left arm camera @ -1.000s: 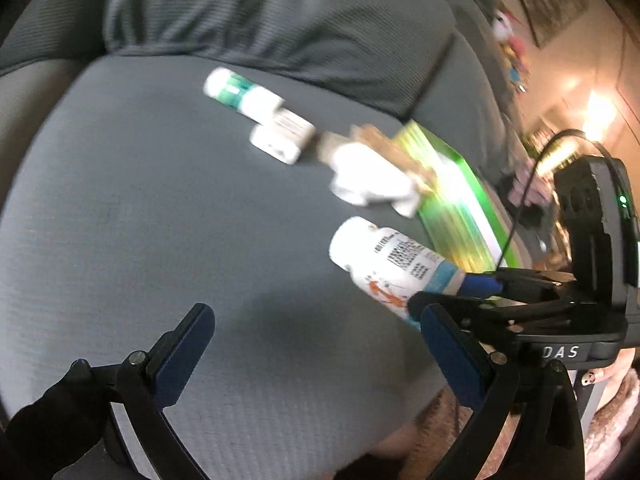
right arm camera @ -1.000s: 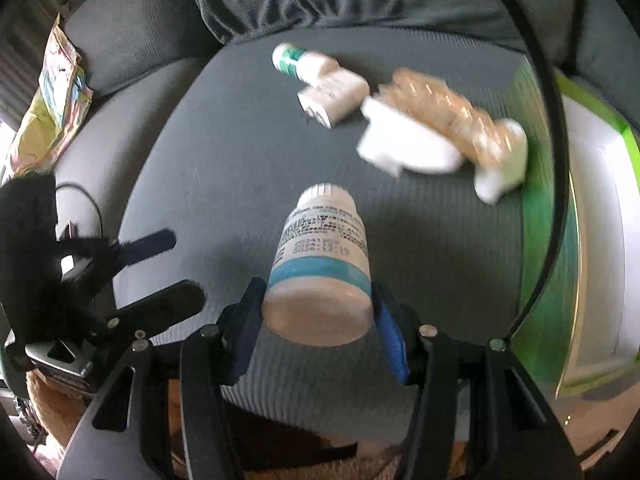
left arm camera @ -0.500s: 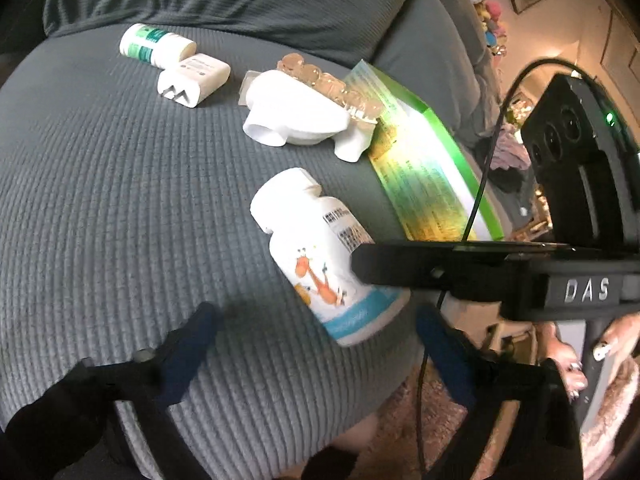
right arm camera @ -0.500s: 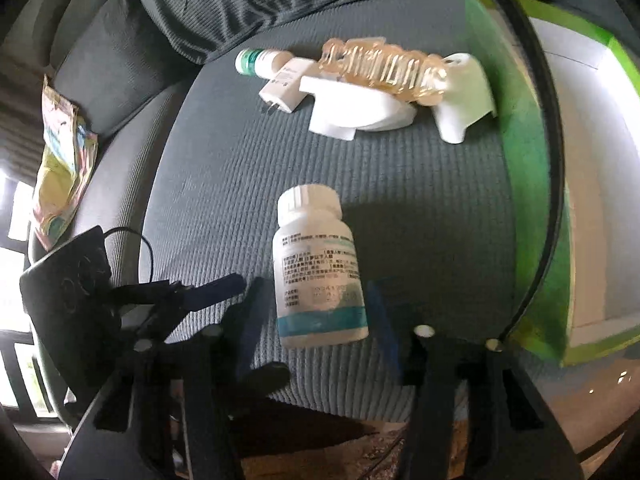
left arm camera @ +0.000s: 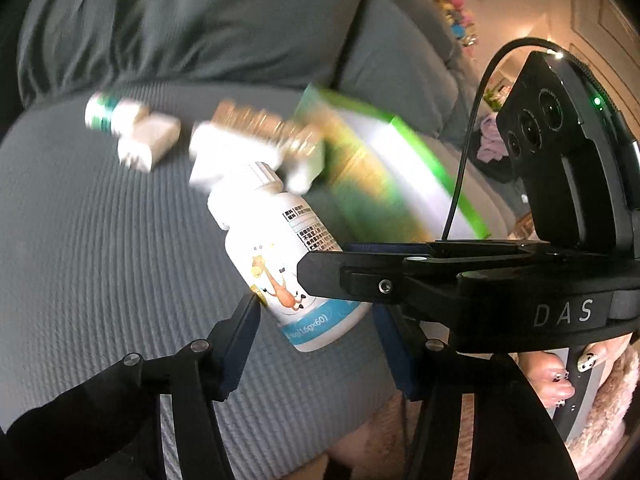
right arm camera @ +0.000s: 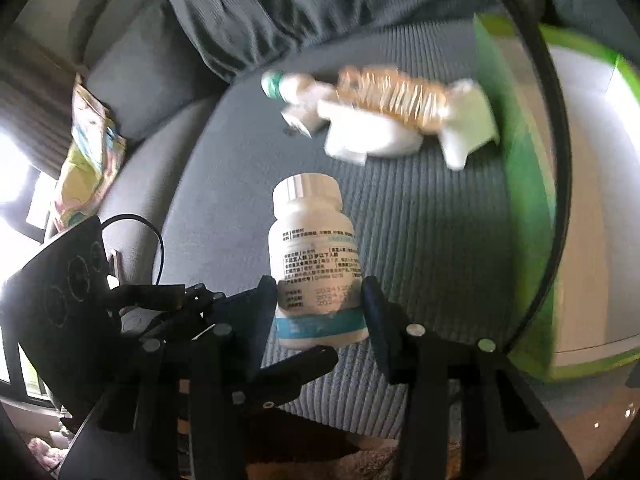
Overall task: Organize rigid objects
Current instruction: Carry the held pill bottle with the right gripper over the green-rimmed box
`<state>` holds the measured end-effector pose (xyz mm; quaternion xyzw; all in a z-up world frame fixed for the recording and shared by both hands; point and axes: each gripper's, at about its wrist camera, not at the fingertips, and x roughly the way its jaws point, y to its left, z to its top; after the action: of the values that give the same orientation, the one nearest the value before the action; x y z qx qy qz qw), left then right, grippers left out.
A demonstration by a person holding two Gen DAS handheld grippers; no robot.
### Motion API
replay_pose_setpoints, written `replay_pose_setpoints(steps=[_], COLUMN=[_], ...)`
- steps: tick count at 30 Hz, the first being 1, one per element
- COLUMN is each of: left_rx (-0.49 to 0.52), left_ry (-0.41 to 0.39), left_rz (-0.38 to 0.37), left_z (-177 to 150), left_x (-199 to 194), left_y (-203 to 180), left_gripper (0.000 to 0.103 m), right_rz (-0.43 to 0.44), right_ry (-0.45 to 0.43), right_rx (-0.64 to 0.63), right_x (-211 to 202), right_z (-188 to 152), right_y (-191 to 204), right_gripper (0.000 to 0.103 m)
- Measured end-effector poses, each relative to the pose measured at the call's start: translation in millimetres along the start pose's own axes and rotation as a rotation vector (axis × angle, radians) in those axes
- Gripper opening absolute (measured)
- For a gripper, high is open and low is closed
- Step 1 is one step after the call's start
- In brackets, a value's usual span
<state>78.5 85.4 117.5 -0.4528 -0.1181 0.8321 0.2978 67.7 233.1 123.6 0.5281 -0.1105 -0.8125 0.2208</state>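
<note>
Over sofa cushion | left gripper and right gripper both straddle pill bottle | grip contact unclear

The white bottle reads "(1.6gx60)" on its blue band; the right gripper body carries "DAS".

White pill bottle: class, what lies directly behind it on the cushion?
Behind the white pill bottle lies a white stand carrying amber capsules, on the grey cushion. The bottle's cap hides a little cushion.
</note>
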Motion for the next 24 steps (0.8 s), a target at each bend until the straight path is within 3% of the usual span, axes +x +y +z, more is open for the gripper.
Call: replay_pose_setpoints(steps=[8, 12, 18, 24], left_rx=[0.152, 0.189, 0.202, 0.174], left_ry=[-0.187, -0.234, -0.19, -0.066], left_rz=[-0.036, -0.078, -0.114, -0.115], left_z=[48, 71, 78, 72], left_x=[-41, -46, -10, 50], left_y=[-84, -118, -147, -146], left_gripper=[0.06, 0.06, 0.06, 0.06], right_rz=[-0.062, -0.111, -0.194, -0.159], right_ry=[-0.211, -0.29, -0.317, -0.257], right_rx=[-0.104, -0.126, -0.095, 0.03], right_x=[-105, -147, -157, -121], right_z=[13, 21, 17, 11], right_y=[10, -1, -41, -102], right_gripper=[0.043, 0.043, 0.043, 0.043])
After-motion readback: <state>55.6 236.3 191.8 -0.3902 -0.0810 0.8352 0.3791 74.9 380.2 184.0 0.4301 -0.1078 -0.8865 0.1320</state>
